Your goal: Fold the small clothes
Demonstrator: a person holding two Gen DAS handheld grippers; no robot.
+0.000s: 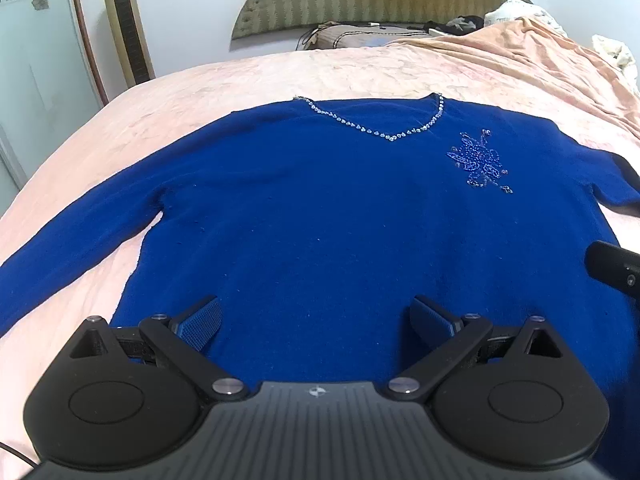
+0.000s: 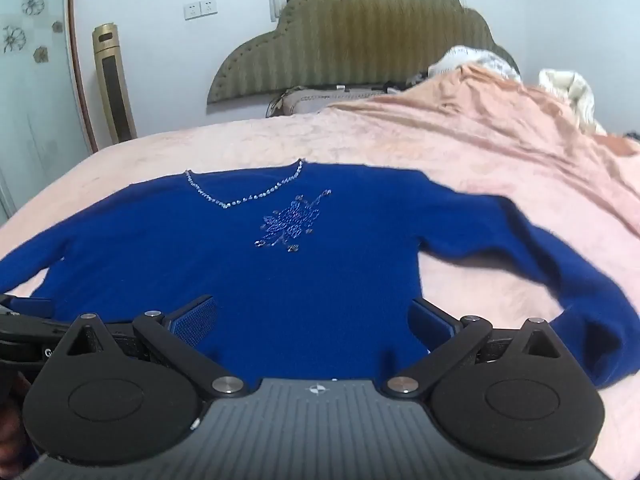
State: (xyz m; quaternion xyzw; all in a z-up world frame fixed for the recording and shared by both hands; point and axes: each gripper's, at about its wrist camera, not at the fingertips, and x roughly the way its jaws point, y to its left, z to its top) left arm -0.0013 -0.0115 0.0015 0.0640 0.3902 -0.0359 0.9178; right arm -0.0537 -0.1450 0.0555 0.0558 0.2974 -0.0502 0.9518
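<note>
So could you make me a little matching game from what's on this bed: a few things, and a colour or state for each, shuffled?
Things:
1. sweater
2. blanket
3. headboard
4. left gripper

Descriptions:
a. olive green, padded
b. jaws wide open, holding nothing
c. deep blue, spread flat
d. pale pink, covering the bed

Pairs: 1-c, 2-d, 3-a, 4-b

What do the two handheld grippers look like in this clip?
Both look alike. The left gripper and right gripper each have a grey ribbed body with a small round emblem, black rounded side housings, black link arms with silver pivot pins, and blue textured finger pads.
</note>
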